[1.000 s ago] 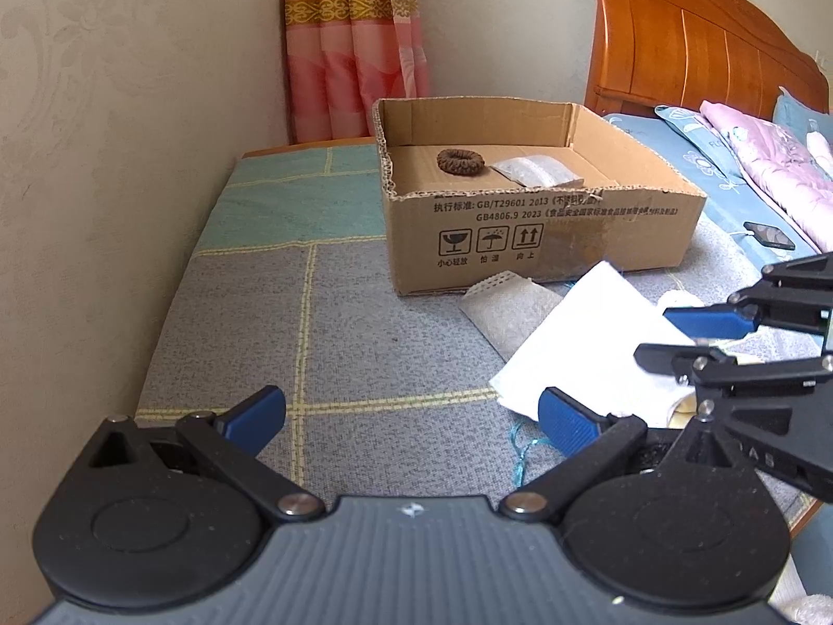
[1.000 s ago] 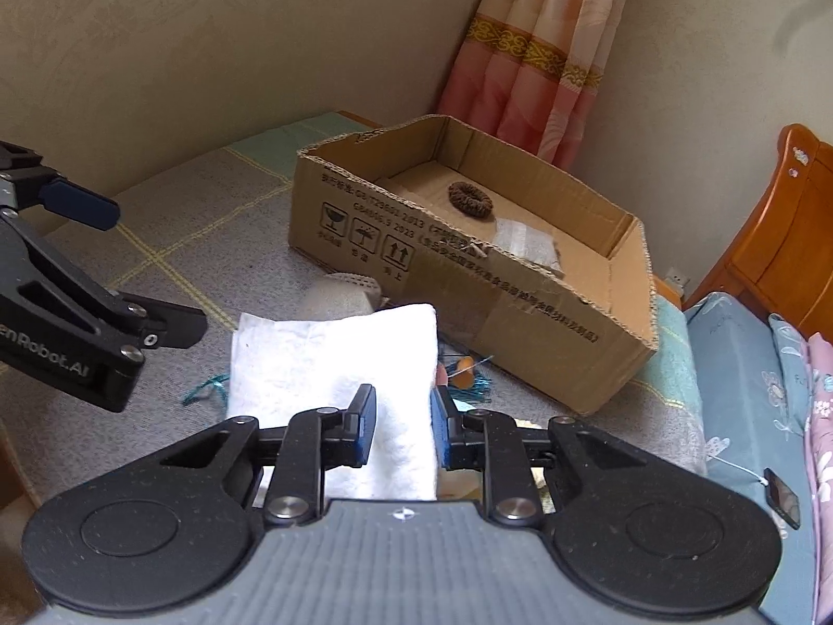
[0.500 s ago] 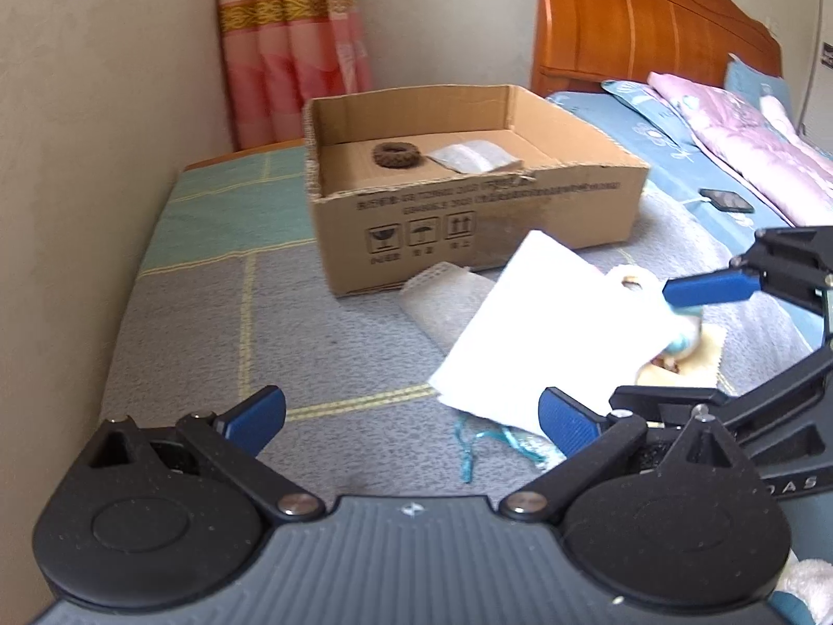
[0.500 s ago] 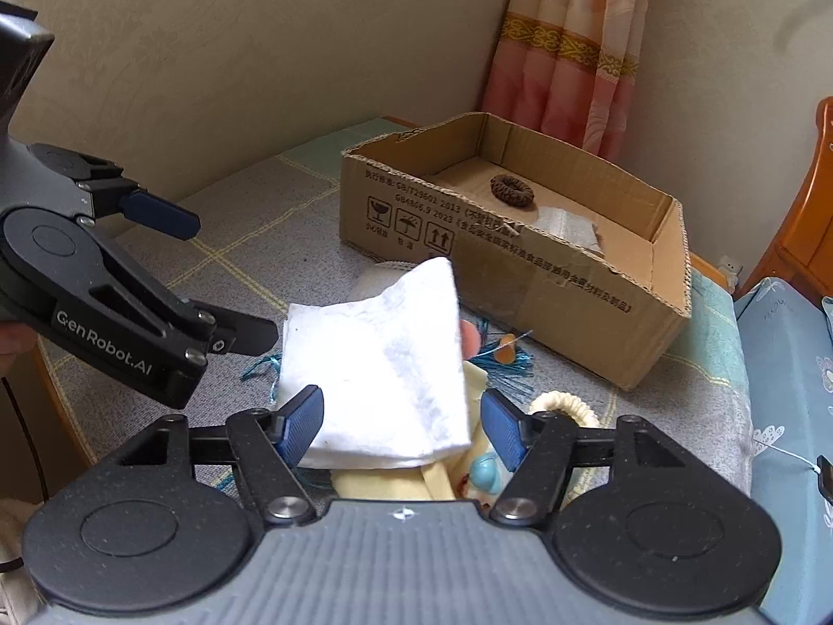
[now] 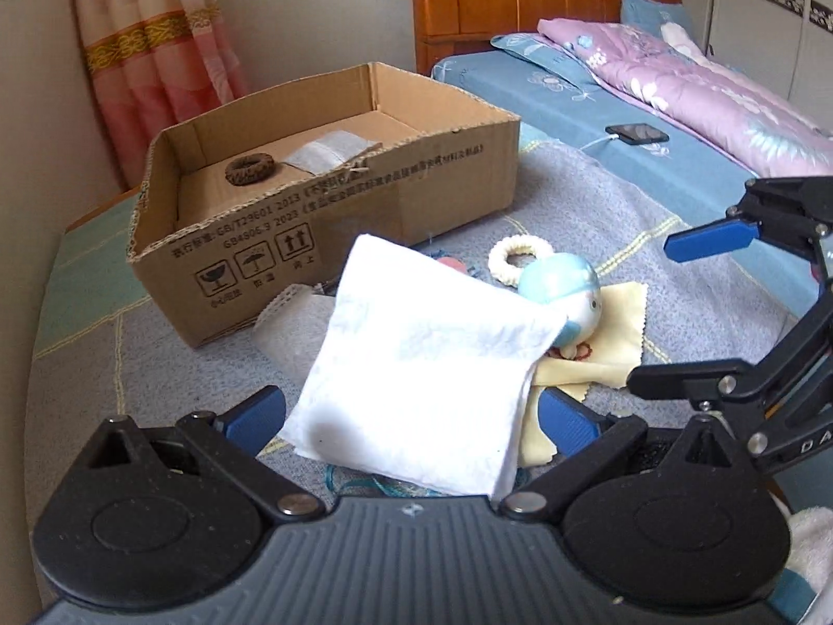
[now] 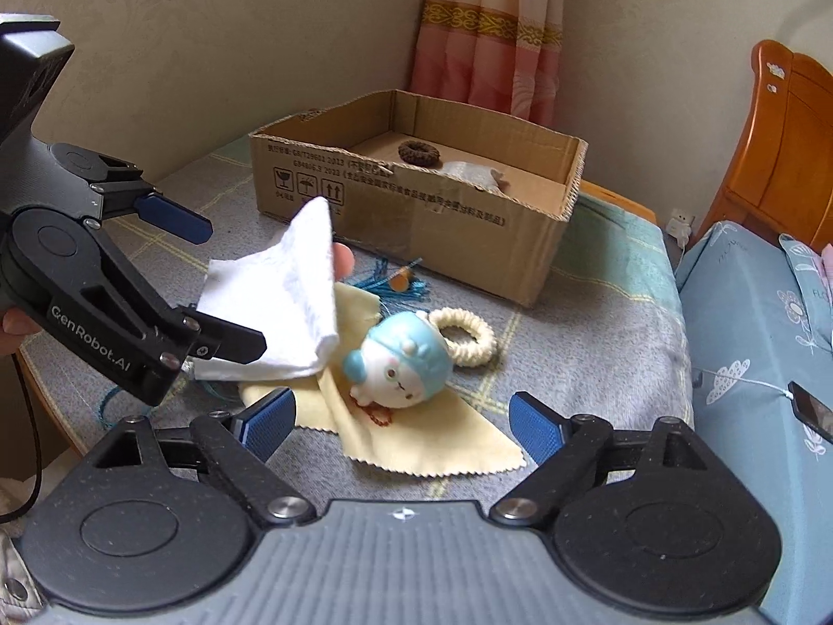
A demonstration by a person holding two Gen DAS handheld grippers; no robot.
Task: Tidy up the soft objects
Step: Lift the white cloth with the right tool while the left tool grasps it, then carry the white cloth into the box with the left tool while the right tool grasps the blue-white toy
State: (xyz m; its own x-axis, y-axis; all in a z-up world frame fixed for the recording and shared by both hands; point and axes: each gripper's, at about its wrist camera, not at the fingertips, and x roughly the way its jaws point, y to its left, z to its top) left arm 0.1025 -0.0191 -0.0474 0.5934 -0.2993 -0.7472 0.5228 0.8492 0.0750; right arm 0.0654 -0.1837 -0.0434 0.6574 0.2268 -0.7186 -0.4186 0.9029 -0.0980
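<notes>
A white cloth point(image 5: 421, 370) point(image 6: 284, 291) lies rumpled on the grey mat, between the open jaws of my left gripper point(image 5: 411, 419) point(image 6: 218, 281). A blue-and-white squishy toy point(image 5: 565, 294) point(image 6: 398, 362) rests on a yellow cloth point(image 6: 416, 432) point(image 5: 606, 344), beside a cream hair tie point(image 6: 466, 336) point(image 5: 515, 255). My right gripper point(image 6: 401, 424) point(image 5: 682, 312) is open and empty, just short of the toy. An open cardboard box point(image 5: 333, 239) point(image 6: 432, 219) holds a brown hair tie point(image 5: 250, 169) point(image 6: 419, 150) and a white mesh pouch point(image 5: 328, 153).
Another mesh pouch point(image 5: 291, 328) lies before the box. Teal tassel threads point(image 6: 401, 281) lie on the mat. A bed with a phone point(image 5: 638, 133) is on the right. Wall and pink curtain point(image 6: 489, 31) stand behind the box.
My right gripper opened, let go of the white cloth and pulled back. My left gripper swung right and closed in around the cloth. The toy and yellow cloth are now uncovered.
</notes>
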